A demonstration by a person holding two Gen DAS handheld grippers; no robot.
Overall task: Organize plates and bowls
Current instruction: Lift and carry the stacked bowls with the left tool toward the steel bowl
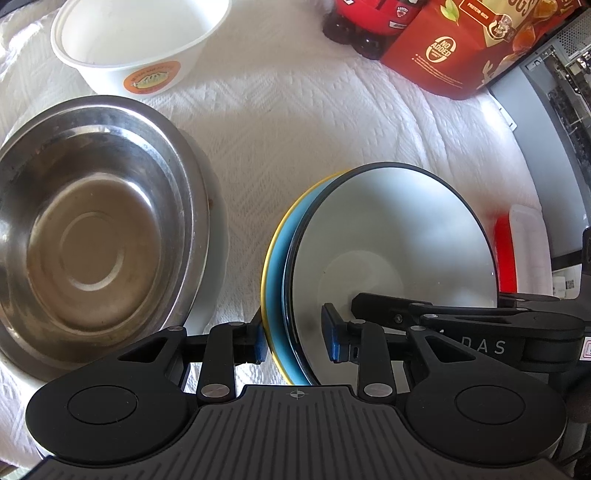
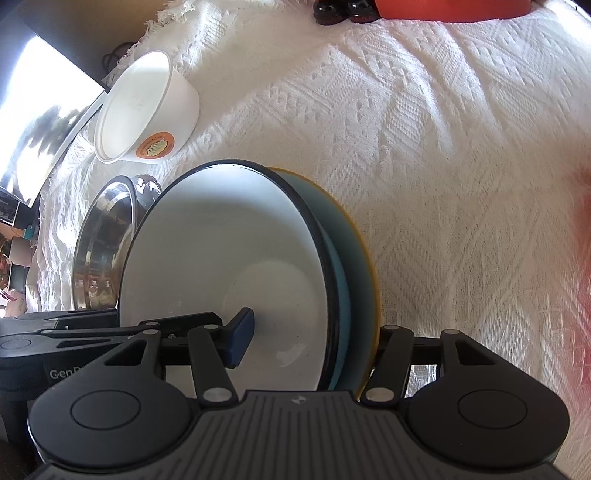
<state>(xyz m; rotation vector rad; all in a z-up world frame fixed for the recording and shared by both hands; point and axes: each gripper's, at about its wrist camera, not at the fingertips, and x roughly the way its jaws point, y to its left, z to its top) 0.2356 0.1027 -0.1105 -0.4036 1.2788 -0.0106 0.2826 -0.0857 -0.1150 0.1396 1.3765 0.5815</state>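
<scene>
Bowls and plates are partly gathered: a white enamel bowl [image 1: 391,236] with a dark rim sits nested on a blue plate [image 1: 286,266] and a yellow plate [image 1: 266,258], and this small stack is held between the two grippers above the white woven cloth [image 1: 295,122]; the left gripper [image 1: 295,341] has its jaws spread around the stack's edge, one pad against the yellow underside and the other inside the bowl and seemingly short of its wall, so I cannot tell whether it truly bites; the right gripper [image 2: 314,332] straddles the opposite edge likewise, its inner pad [image 2: 242,338] inside the bowl, its outer finger hidden behind the plates; the steel bowl [image 1: 92,229] rests on the cloth just beside the stack, a white paper bowl [image 1: 136,40] beyond it, a red carton [image 1: 461,48] and dark bottles [image 1: 362,26] at the far side; the risk, as I judge it, is that three loose smooth pieces slide apart if either grip is slack or the hands tilt unevenly; the bowl could slip off the plates, or the stack's edge could knock the steel bowl.
</scene>
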